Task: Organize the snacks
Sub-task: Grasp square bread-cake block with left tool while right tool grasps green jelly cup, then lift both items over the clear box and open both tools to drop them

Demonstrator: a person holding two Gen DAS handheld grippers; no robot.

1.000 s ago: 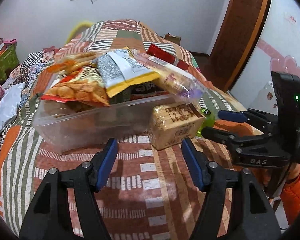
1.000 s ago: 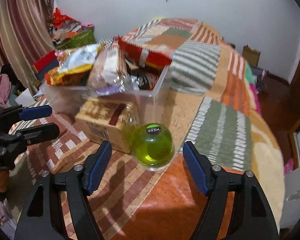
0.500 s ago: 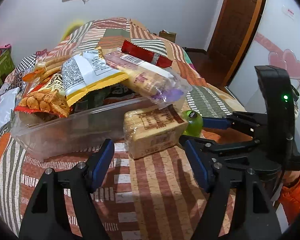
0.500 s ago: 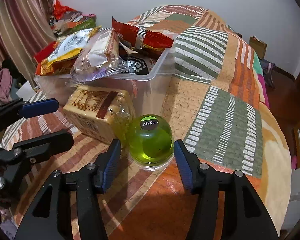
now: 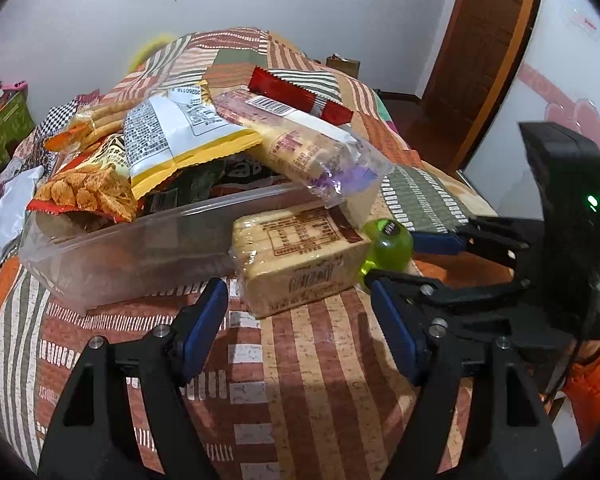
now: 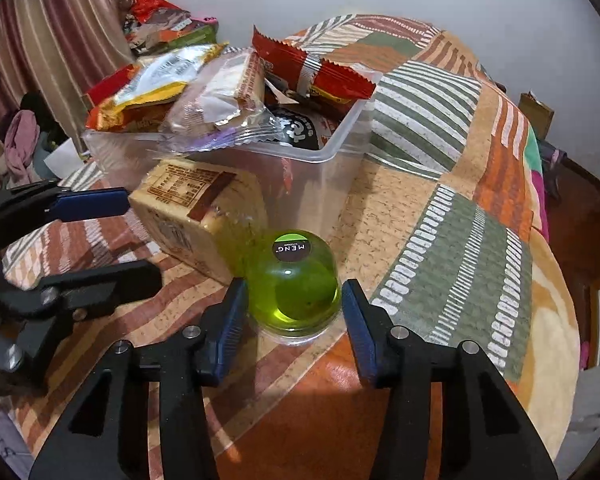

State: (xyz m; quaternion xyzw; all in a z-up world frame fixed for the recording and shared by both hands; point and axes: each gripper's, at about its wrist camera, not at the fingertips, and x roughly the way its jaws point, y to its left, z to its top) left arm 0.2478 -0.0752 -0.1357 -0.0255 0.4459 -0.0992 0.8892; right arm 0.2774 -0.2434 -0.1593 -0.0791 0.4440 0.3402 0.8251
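Patchwork woven bedspread (image 6: 440,208), domed glossy green jelly cup (image 6: 294,284), clear plastic tub (image 5: 140,248)

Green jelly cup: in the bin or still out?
Out. The green dome-shaped jelly cup sits on the striped blanket beside the clear plastic bin.

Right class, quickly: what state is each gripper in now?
Left gripper: open, holding nothing.
Right gripper: open, fingers straddling the green jelly cup, not yet gripping.

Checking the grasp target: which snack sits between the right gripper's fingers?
The green jelly cup, between the right gripper fingers; the bread pack lies beside it.
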